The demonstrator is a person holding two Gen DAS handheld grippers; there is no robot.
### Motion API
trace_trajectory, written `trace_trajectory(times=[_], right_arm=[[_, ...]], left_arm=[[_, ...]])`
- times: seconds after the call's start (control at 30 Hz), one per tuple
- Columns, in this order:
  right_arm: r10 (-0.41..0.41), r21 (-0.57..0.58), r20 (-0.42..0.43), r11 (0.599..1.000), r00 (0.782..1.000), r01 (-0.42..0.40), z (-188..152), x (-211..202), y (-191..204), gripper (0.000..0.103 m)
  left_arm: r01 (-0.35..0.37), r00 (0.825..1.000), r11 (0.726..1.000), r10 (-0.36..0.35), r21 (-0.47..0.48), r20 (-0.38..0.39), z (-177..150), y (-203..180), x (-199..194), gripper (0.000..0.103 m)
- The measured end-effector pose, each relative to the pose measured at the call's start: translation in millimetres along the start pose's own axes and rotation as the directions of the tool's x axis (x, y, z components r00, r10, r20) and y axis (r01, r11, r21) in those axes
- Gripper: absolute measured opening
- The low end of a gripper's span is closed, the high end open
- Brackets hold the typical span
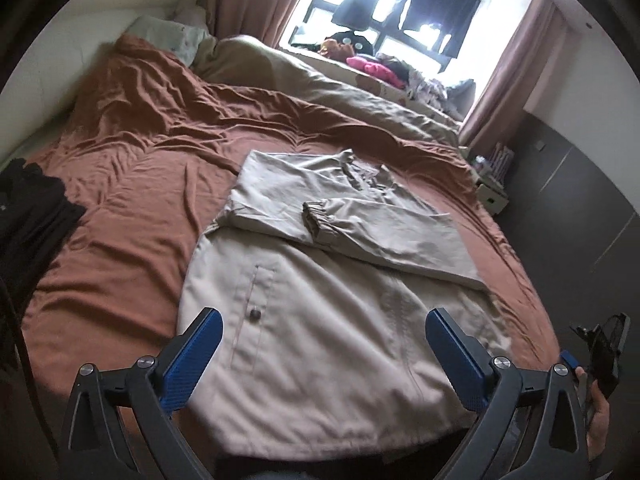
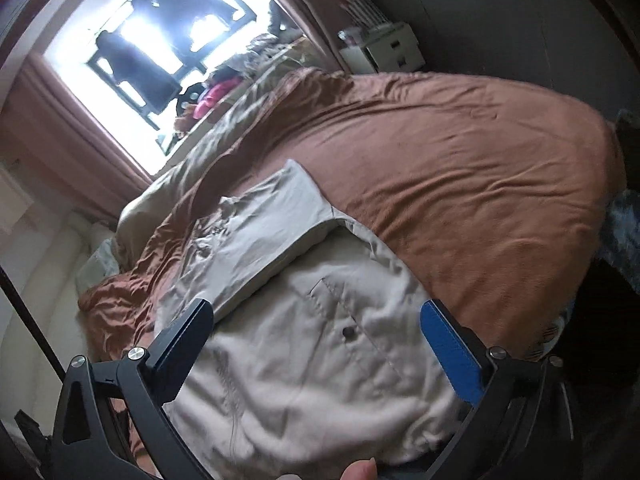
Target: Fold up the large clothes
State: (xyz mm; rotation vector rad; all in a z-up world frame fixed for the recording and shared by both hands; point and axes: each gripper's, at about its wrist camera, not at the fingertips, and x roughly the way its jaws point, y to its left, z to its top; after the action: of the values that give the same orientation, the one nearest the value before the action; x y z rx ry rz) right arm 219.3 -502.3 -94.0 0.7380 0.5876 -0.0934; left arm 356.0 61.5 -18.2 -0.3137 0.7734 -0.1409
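At the far left of the left wrist view a dark garment (image 1: pixel 32 216) is lying crumpled on the rust-brown bedsheet (image 1: pixel 132 184), whose soft cloth is running in long shallow wrinkles toward the pillows. Moving right, the beige coat (image 1: pixel 320 280) is lying flat near the foot of the bed, collar pointing away toward the window (image 1: pixel 400 12), hem nearest the cameras. Judging by how it lies, the fold is partly made: both sleeves are sitting crossed over the chest, the elastic-gathered cuff (image 1: pixel 314 220) of the right-hand sleeve resting on top, while the long lower body is stretching out unfolded, so bringing the hem up toward the collar looks to be what remains. The fabric is reading as a smooth, thin, matte woven cloth with light creases, a welt pocket and a dark round button (image 1: pixel 255 314) breaking its surface. The left gripper (image 1: pixel 322 346) is hovering over the hem area with its blue-padded fingers spread wide, holding nothing. Further right, in its own view, the right gripper (image 2: pixel 318 344) is likewise hanging over the coat's lower part, fingers wide apart and empty, and the taupe duvet (image 2: pixel 208 148) is bunching in soft rolls beyond the coat.
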Motion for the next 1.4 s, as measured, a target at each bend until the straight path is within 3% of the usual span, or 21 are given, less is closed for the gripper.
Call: trace_trajectory(times=[0.3,0.67,0.97,1.1,1.23,1.33,1.4], right_arm=[[0.089,-0.148,0.089,0.986,0.992,-0.075,-41.1,-66.7,-21.4,0.103],[0.047,-0.275,0.008,0.961,0.999,-0.043,-72.5,-99.2,-46.0,0.103],[0.065,-0.296,0.003,0.953,0.998,-0.061,-89.6,-118.0,-75.4,0.103],[0.089,-0.275,-0.015,0.957,0.996,-0.090,-100.6,-114.3,-93.5,0.103],[0.084,-0.260,-0.028,0.961,0.996,-0.088,-103.7,-103.2,-108.2,0.103],[0.058,-0.255,-0.047,0.964,0.997,-0.068,-104.9,-88.7,-113.3,0.102],[0.044,-0.253,-0.073,0.966,0.996,-0.061,-103.4,-73.4,-113.3,0.096]], left_arm=[[-0.028,0.996,1.000,0.027,0.007,0.081,-47.3,1.7,-77.7,0.102],[0.004,0.996,0.999,-0.007,0.033,0.094,-105.2,10.7,-118.9,0.102],[0.008,0.995,1.000,-0.010,0.018,0.100,-140.2,30.1,-118.2,0.102],[0.008,0.997,1.000,-0.007,-0.011,0.070,-148.7,46.3,-104.8,0.092],[-0.004,0.999,1.000,0.003,0.002,0.041,-149.9,57.0,-87.0,0.091],[-0.001,1.000,0.999,0.002,-0.033,0.023,-150.1,71.7,-68.6,0.080],[0.008,1.000,0.997,-0.008,-0.072,0.006,-151.1,82.8,-53.6,0.072]])
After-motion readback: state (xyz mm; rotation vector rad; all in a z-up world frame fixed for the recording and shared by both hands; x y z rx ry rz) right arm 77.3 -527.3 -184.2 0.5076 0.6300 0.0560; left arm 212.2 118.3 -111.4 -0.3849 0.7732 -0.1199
